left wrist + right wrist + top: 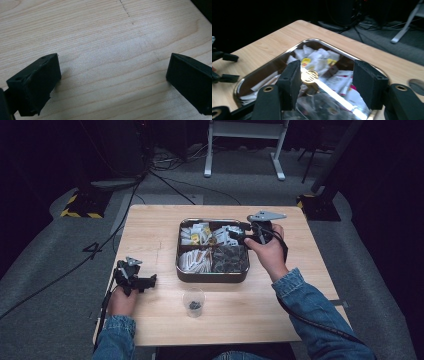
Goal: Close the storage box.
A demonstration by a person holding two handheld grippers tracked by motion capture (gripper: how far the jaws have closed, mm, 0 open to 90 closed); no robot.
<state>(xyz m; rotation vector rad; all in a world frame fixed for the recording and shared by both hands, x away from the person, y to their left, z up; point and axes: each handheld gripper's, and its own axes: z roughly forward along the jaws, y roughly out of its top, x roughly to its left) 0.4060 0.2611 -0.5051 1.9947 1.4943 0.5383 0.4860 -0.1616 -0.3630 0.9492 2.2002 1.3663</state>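
- A wooden desk [150,320] carries a metal tin [212,276] at its centre, split by a cross divider into four compartments.
- The tin is roughly square with rounded corners, so it has no marked long axis; its sides run parallel to the desk edges and its open top faces straight up.
- The far-left compartment holds white tea-bag sachets with yellow labels [196,234], the far-right one white packets with red print [226,235], the near-left one pale long sachets [194,260], and the near-right one dark wrapped packets [229,258].
- The pale long sachets lie flat, with their long axes running roughly left to right at a slight slant.
- The right gripper [234,236] hangs over the far-right compartment, jaws spread and pinching nothing; in the right gripper view [327,85] the packets show between the jaws without touching them.
- The left gripper [154,281] rests low at the near-left of the desk, well apart from the tin, jaws spread wide over bare wood [112,82].
- A small clear cup [193,301] stands upright just near of the tin, with something dark in its bottom.
- Judgement: the step looks like picking one packet from the tin.
- To do it well, lower the right gripper straight down, set the jaws across a single packet's narrow width, close on its top edge, and lift clear of the divider.
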